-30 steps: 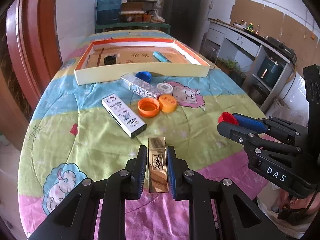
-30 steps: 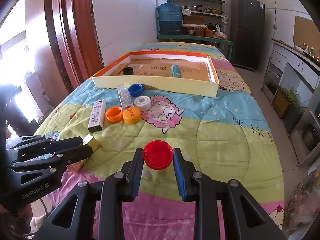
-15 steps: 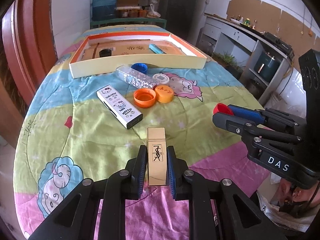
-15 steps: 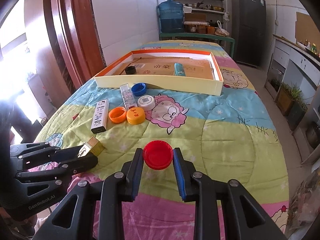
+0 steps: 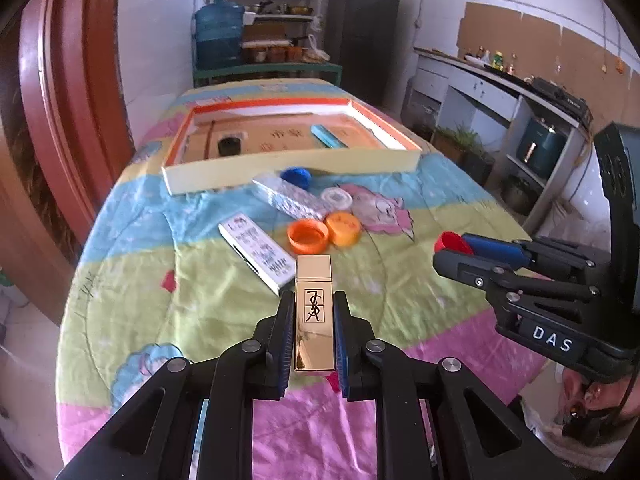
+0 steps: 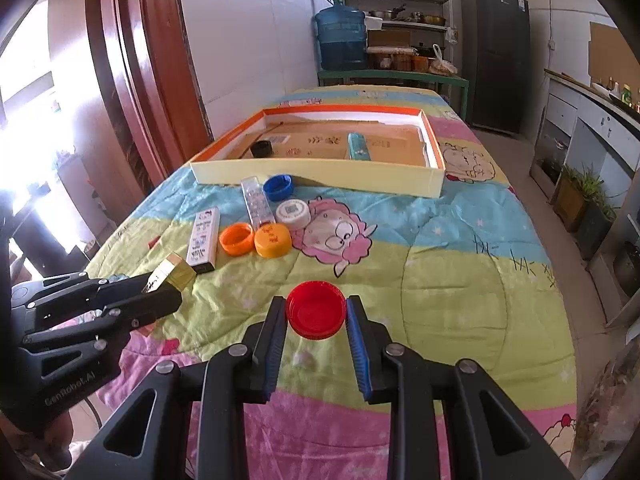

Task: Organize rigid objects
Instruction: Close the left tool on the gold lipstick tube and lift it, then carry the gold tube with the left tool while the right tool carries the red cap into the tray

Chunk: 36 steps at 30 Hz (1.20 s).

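My left gripper (image 5: 314,300) is shut on a gold lipstick box (image 5: 314,312) and holds it above the near part of the table. It also shows in the right wrist view (image 6: 174,270). My right gripper (image 6: 316,308) is shut on a red bottle cap (image 6: 316,314), seen from the left wrist view (image 5: 450,242) at the right. A shallow cardboard tray (image 6: 320,176) with an orange rim lies farther back, holding a black cap (image 6: 261,148) and a teal box (image 6: 357,146).
On the cartoon quilt (image 6: 440,248) before the tray lie a white Hello Kitty box (image 6: 205,238), an orange cap (image 6: 237,239), a yellow cap (image 6: 273,241), a white cap (image 6: 293,213), a blue cap (image 6: 279,187) and a clear box (image 6: 257,202). A wooden door frame stands left.
Both grippers have lifted and moved forward over the table with their objects still held. The loose items now look nearer to the left gripper.
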Motion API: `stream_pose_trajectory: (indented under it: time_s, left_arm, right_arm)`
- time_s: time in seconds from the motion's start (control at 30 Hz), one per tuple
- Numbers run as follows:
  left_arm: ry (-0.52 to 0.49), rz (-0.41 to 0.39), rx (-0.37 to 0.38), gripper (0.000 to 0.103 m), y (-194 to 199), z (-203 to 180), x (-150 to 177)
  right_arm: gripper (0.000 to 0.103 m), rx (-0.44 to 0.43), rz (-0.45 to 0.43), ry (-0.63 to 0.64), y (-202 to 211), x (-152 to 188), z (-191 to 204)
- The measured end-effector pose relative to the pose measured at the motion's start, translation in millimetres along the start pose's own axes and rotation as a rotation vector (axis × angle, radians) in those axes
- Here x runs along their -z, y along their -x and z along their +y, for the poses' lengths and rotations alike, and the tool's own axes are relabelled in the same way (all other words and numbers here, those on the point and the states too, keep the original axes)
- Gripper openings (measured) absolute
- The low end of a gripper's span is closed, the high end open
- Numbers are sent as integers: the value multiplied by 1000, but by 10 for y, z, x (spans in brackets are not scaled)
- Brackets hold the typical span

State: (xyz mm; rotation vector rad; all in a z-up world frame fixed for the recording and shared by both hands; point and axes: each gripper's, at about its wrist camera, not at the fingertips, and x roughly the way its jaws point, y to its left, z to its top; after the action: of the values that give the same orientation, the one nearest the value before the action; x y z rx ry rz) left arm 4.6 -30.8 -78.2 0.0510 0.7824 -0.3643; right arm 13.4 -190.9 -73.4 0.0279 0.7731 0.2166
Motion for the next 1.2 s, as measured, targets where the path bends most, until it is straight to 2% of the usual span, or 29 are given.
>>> stream_pose_trajectory:
  time_s: [0.53,1.2]
  left_arm:
    - [50,-83,-47,18,-49,285,-575]
    - [59,-137,-43,18,-374,431,-1332]
  right_arm:
    - [30,-24,-94,44,-38,-518,83]
    - [30,-33,-115,63,-361,-1049,-18]
